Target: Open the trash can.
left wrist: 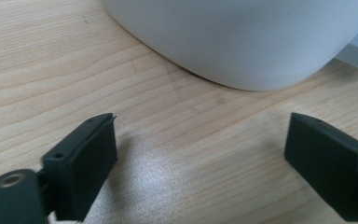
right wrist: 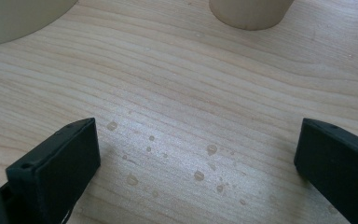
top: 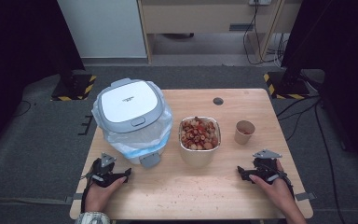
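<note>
The desk (top: 223, 186) was light wood with wavy brown lines. The bin (top: 130, 109) had a white and grey lid (top: 127, 103) and a see-through bag (top: 161, 128). The tub (top: 199, 156) was tan, with red and cream bits inside. The cup (top: 244, 132) was tan too. Both grippers were black.

High view: even overhead light on the wooden table (top: 242, 100), dark upper corners, soft low-resolution detail. Left gripper view: a bright sheen on the wood between the jaws, a thin shadow under the white bin (left wrist: 242, 42), whose wall is blurred and pale. Right gripper view: diffuse light, small glinting droplets (right wrist: 200, 175) on the wood, jaws slightly soft
</note>
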The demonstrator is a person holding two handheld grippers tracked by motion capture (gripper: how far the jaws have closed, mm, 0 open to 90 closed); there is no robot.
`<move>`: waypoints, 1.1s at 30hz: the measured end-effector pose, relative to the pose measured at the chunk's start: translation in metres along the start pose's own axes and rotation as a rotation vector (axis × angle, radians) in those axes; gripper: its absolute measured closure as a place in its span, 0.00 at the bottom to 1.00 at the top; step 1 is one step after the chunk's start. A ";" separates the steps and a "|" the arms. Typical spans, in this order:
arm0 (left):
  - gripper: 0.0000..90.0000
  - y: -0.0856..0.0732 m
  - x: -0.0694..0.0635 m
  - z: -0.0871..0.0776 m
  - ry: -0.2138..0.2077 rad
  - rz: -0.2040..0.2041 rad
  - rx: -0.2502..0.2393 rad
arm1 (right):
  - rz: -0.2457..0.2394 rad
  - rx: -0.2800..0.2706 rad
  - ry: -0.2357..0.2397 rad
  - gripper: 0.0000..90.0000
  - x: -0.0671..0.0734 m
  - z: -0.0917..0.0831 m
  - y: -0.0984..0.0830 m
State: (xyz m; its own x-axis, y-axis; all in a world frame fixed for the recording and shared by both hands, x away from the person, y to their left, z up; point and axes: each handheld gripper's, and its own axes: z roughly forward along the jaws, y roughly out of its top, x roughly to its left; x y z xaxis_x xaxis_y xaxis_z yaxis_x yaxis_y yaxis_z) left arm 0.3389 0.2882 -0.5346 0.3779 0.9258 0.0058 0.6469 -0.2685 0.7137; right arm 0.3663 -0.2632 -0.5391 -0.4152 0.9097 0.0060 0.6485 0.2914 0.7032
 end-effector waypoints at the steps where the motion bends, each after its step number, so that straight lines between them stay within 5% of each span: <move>1: 0.17 0.001 -0.002 -0.003 -0.002 0.013 0.005 | -0.002 -0.001 -0.001 0.01 0.000 0.000 0.000; 9: 0.36 0.005 -0.019 -0.027 -0.016 0.049 -0.063 | -0.005 0.002 0.005 0.01 0.000 -0.001 -0.001; 16: 0.78 0.015 -0.045 -0.046 -0.060 0.108 -0.156 | -0.006 0.000 0.005 0.01 0.000 -0.001 -0.001; 21: 0.95 0.022 -0.065 -0.046 -0.088 0.148 -0.192 | -0.006 0.000 0.005 0.01 0.000 -0.001 -0.001; 33: 0.99 0.033 -0.090 -0.011 -0.090 0.239 -0.182 | -0.006 0.000 0.005 0.01 0.000 -0.001 -0.001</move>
State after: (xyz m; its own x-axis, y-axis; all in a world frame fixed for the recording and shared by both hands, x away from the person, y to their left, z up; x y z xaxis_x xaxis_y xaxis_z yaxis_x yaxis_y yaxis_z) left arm 0.3191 0.1984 -0.5042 0.5671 0.8130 0.1321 0.4064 -0.4157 0.8136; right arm 0.3647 -0.2634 -0.5391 -0.4223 0.9064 0.0051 0.6462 0.2971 0.7029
